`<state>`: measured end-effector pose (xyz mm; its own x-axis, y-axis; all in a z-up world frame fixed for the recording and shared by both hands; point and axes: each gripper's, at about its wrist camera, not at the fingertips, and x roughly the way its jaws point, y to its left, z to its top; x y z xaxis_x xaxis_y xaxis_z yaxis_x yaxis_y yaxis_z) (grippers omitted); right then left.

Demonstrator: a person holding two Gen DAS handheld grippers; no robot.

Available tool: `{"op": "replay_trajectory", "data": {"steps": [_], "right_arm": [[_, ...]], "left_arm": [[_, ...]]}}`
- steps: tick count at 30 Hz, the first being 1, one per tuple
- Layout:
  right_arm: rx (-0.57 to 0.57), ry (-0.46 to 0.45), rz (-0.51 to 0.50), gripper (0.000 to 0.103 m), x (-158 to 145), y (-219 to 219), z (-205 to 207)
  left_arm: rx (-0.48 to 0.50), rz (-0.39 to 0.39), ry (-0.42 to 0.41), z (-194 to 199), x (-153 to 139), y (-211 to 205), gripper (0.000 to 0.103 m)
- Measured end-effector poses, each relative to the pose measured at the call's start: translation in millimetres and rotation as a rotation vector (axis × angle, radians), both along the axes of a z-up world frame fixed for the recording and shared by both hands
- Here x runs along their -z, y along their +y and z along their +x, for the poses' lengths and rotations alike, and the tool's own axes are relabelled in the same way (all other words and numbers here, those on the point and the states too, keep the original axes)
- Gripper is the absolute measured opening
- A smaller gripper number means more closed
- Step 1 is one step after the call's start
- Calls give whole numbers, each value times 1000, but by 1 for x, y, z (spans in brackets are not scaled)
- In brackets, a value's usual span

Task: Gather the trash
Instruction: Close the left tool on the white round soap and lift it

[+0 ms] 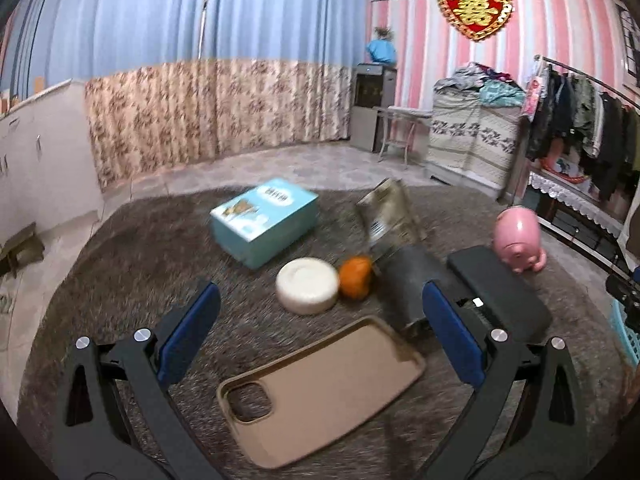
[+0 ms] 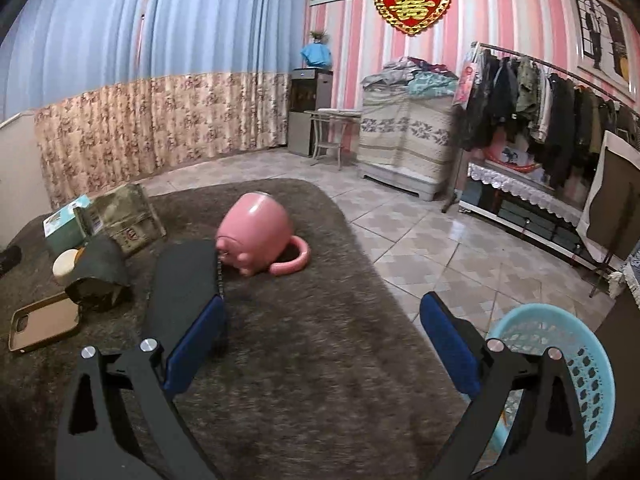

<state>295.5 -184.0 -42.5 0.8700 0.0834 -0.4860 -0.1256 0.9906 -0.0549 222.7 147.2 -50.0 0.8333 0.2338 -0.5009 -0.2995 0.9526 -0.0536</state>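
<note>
Your room looks dim, with soft, even light and only faint shadows. Both pictures bend round at the edges, with black corners. Your left view is smeared, most on the blue box [image 1: 264, 222]. The pink mug [image 2: 254, 226] has a small shine on top.

bare rug [image 2: 304, 344] ahead, pink pig [image 2: 256, 236] beyond

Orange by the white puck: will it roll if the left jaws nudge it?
Probably. The orange looks round, so a side push would likely roll it, though the shaggy rug should slow it. It sits against the white puck, which may block travel that way. It looks firm, so the open left gripper could likely pinch it without crushing.
</note>
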Motion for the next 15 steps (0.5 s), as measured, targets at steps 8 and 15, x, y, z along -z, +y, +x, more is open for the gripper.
{"op": "replay_trajectory", "data": {"steps": [8, 15], "right_arm": [[-41, 16, -33, 96, 8, 20, 5], [-51, 24, -35, 96, 8, 24, 7]], "left_arm": [[-5, 39, 109, 24, 22, 10, 97], [33, -60, 258, 65, 39, 27, 92]]}}
